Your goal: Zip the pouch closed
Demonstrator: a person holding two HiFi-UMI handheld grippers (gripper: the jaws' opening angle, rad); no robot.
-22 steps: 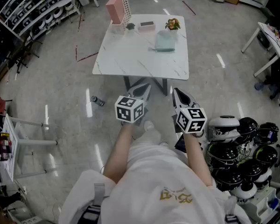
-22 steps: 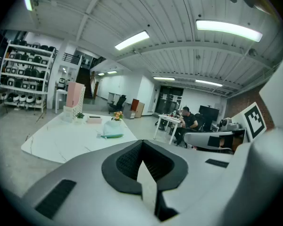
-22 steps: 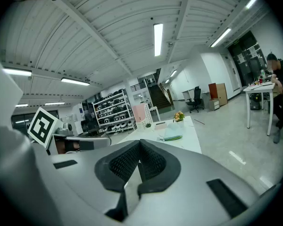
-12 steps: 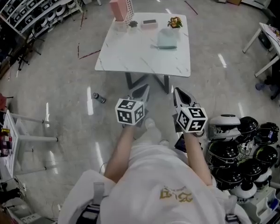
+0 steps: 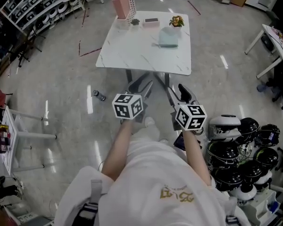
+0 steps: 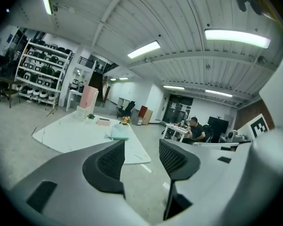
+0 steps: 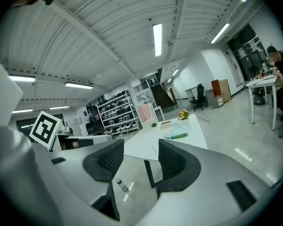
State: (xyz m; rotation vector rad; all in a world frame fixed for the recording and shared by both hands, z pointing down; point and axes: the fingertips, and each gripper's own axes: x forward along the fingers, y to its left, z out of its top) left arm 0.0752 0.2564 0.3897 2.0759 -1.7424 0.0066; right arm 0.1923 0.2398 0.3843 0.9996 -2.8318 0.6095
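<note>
Head view is showing no brand or label that can be read: the black-and-white squares on each gripper's cube are patterns, not letters, and the gold print (image 5: pixel 179 194) on the person's white shirt is too blurred to make out.

At far left, storage racks (image 5: pixel 26 11) are lining the room's edge and a small side table (image 5: pixel 19 135) is standing below them. A small bottle (image 5: pixel 99 95) is lying on the glossy floor between that side table and the person, with open floor stretching around it.

The left gripper (image 5: pixel 140 84) is reaching out ahead of the body on a nearly straight forearm. It is pointing forward and a little downward, and its jaws are standing wide apart with only floor showing between them. The right gripper (image 5: pixel 176 91) is hanging just beside it at the same height, pointing the same way, with its jaws likewise spread wide and gripping nothing.

Both are stopping short of the marble-patterned table (image 5: pixel 132 55), whose near edge is lying just past the jaw tips in this view. The pouch (image 5: pixel 168 37), pale teal, is resting on the table's far right part, well apart from both grippers and near a small flowering plant (image 5: pixel 176 21). A pink box (image 5: pixel 121 3) and a flat pink case (image 5: pixel 151 21) are sitting along the far edge to the pouch's left.

To the right, rounded black-and-white shells (image 5: pixel 240 145) are crowding close beside the right arm, and a second white table (image 5: pixel 273 34) is standing farther off.
</note>
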